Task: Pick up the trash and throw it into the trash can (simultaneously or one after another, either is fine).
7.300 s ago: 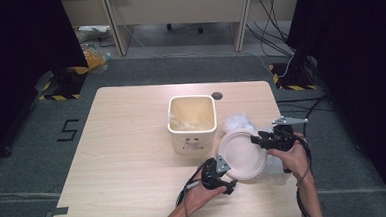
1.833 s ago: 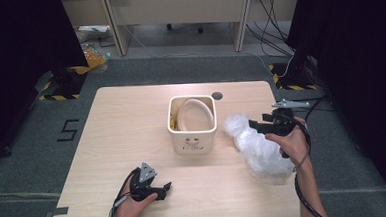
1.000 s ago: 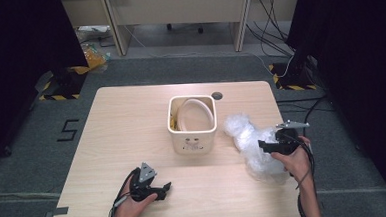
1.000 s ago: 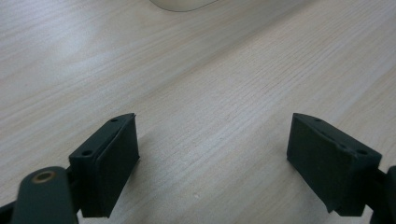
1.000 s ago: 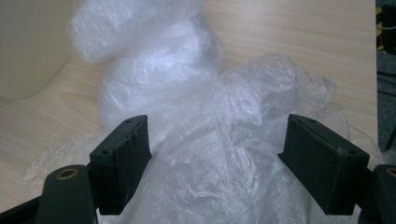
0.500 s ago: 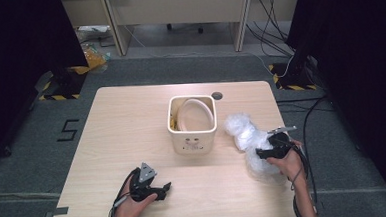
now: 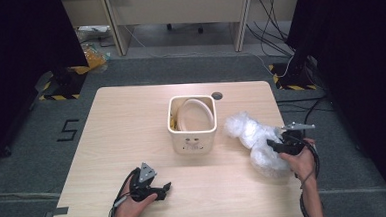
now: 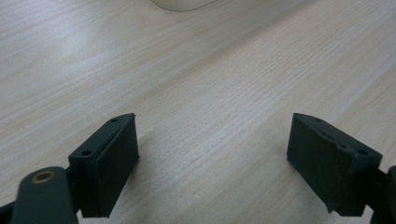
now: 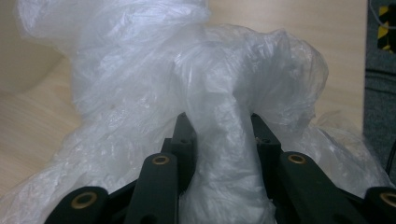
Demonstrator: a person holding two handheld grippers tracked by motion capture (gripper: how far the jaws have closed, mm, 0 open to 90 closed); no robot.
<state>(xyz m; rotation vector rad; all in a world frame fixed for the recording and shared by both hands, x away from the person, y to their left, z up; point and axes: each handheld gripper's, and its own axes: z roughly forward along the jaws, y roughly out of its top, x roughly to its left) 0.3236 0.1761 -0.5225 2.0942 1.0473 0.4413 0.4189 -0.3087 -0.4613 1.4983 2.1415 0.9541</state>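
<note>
Dark curtains stand on both sides of the room, and grey carpet surrounds a light wooden table [image 7: 131, 121] in the middle. On the table, near its centre, stands a cream square container [image 7: 193, 133] with a pale round plate [image 7: 194, 113] leaning inside it. A small dark round cover [image 7: 217, 95] sits in the table top just behind the container.

To the right of the container lies a crumpled clear plastic bag [image 7: 255, 140], close to the right edge of the table. The right gripper [image 7: 278, 145] is at the bag's right side, held in the person's right hand [image 7: 299, 158]. Its jaws have just been closing, and in the right gripper view a thick fold of the plastic bag [image 9: 219, 116] is pinched between the two black jaws, which press on it from both sides.

The left gripper [image 7: 161, 189] rests low on the front part of the table, held in the left hand [image 7: 131, 204], well apart from the container and the bag. In the left gripper view its jaws stand wide over bare wood [image 8: 210, 93], with nothing between them, and the bottom edge of the container [image 8: 180, 3] is seen at the top.
</note>
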